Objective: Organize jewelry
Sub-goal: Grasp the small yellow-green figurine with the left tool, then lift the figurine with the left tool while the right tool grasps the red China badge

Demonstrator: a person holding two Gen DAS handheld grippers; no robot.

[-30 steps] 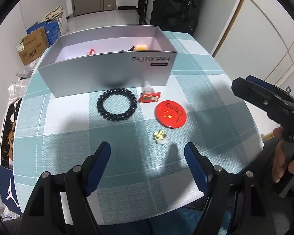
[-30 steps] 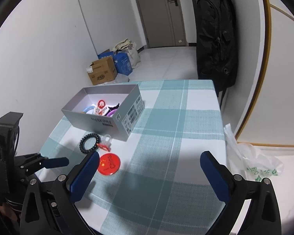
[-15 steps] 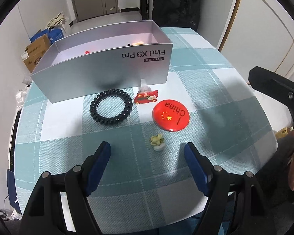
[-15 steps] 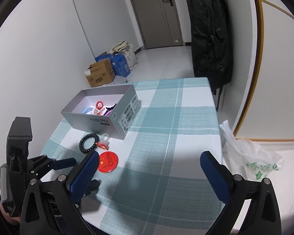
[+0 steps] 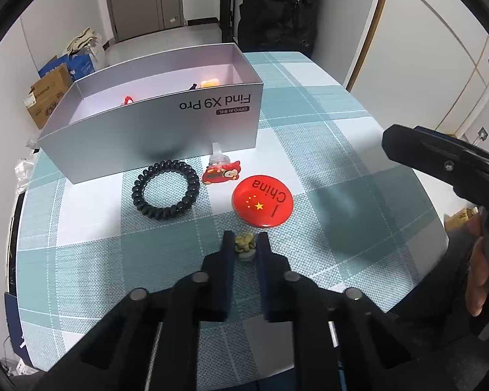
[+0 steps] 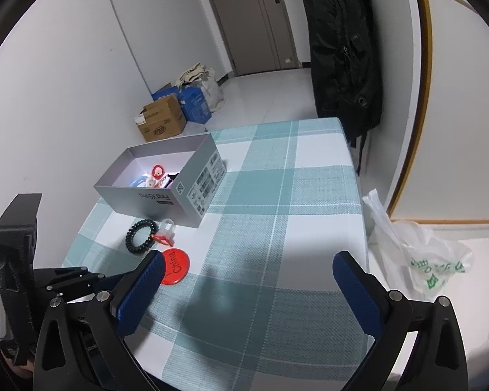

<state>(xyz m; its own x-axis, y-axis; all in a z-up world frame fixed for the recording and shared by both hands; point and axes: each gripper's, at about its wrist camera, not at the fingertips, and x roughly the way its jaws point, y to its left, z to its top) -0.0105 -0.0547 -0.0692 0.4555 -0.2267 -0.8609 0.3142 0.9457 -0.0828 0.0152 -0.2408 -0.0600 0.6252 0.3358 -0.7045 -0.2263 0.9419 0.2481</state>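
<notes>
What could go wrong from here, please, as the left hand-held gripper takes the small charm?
1. The charm is tiny and sits right at the tips of the left hand-held gripper, so it may slip out when lifted.
2. The red badge lies just beyond the tips; a forward nudge could shove it.
3. On the way to the box, the gripper passes over the black bracelet and red clip and might drag them.

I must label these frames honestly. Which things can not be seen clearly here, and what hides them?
- Small yellowish charm, left wrist view: sides covered by the left gripper; contact unclear. Right wrist view: hidden behind gripper bodies.
- Grey box contents: front wall hides most in left view; too small in right view.
- Red cartoon clip: design too small.
</notes>
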